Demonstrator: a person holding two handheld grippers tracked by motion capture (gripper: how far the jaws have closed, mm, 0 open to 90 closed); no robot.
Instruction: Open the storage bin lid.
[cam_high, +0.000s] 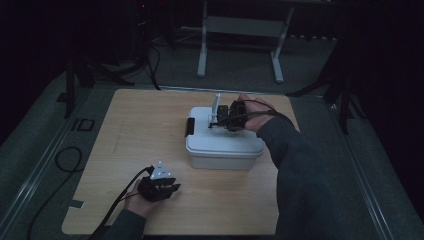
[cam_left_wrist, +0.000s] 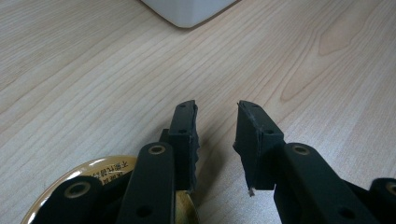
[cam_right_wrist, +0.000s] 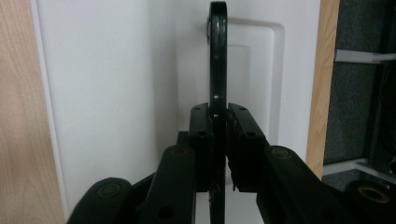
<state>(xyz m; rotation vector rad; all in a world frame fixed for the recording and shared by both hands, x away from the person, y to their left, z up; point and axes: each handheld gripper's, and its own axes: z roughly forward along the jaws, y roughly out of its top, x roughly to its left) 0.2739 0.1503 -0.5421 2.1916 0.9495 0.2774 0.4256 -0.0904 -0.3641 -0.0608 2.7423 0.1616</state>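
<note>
From above I count one white box (cam_high: 224, 142) mid-table and two grippers: my right gripper (cam_high: 220, 118) over its lid, my left gripper (cam_high: 170, 189) resting near the front edge. My left view shows its jaws apart, gripping nothing. My right view shows jaws clamped on one black handle (cam_right_wrist: 217, 56), which stands on edge along the lid.

The black handle (cam_right_wrist: 217, 56) runs off the bottom edge between the right gripper (cam_right_wrist: 218, 122) pads. A gold-rimmed tin (cam_left_wrist: 100, 170) sits half hidden behind the left gripper (cam_left_wrist: 217, 128), its label cropped.
</note>
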